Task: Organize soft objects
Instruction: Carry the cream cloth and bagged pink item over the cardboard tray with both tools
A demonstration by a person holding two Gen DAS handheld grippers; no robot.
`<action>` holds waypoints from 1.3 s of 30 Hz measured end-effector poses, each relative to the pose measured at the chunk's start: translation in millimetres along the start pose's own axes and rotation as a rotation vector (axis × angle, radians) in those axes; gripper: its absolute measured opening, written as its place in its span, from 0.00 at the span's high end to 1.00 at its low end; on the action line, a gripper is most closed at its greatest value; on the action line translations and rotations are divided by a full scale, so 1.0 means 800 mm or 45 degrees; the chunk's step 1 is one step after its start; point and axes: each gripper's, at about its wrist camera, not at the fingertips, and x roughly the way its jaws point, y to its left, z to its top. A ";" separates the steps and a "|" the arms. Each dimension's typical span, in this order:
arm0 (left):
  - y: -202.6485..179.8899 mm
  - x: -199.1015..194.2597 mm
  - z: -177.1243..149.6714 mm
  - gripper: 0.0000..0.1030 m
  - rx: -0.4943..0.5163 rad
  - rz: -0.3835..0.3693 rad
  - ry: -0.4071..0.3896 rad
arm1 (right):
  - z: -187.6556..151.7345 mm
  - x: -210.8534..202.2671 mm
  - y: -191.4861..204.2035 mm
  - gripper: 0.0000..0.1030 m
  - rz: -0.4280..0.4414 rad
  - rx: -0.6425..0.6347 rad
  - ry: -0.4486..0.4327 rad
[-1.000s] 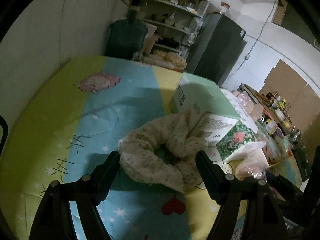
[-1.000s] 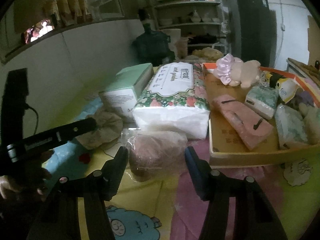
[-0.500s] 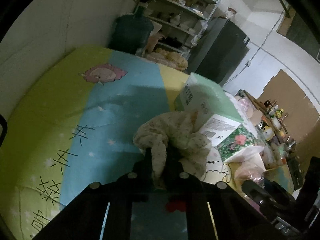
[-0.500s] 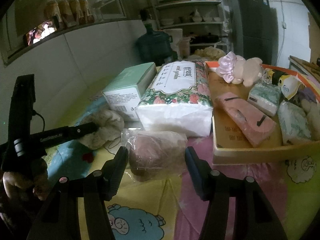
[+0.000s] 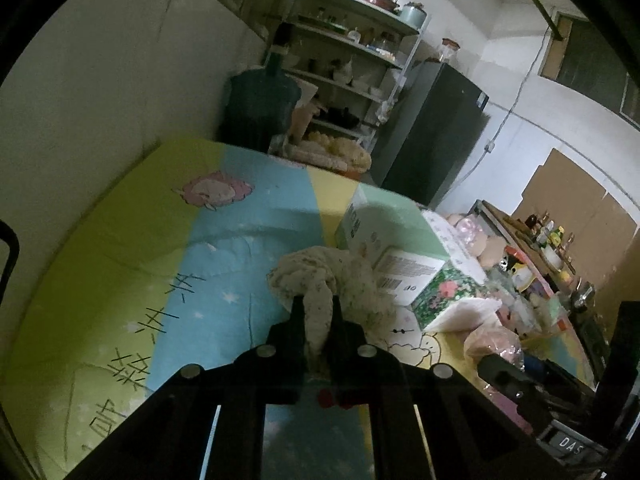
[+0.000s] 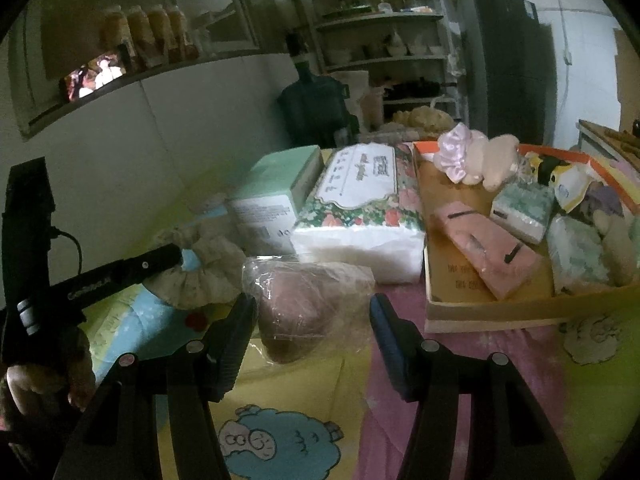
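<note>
The left gripper point(image 5: 316, 312) clenches a floral scrunchie point(image 5: 320, 276) on the mat, just left of the green box point(image 5: 384, 232) — lift cleanly, carry right to the cardboard tray point(image 6: 492, 304). The right gripper point(image 6: 312, 316) stands released around a wrapped pink bundle point(image 6: 296, 296) — untouched.

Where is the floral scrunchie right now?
In the left wrist view, the scrunchie sits centre frame, pinched in the left gripper jaws, just left of the green box on the mat.
</note>
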 end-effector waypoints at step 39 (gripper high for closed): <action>-0.173 -0.065 0.038 0.91 0.237 -0.283 -0.205 | 0.028 -0.129 -0.056 0.41 -0.093 0.055 -0.277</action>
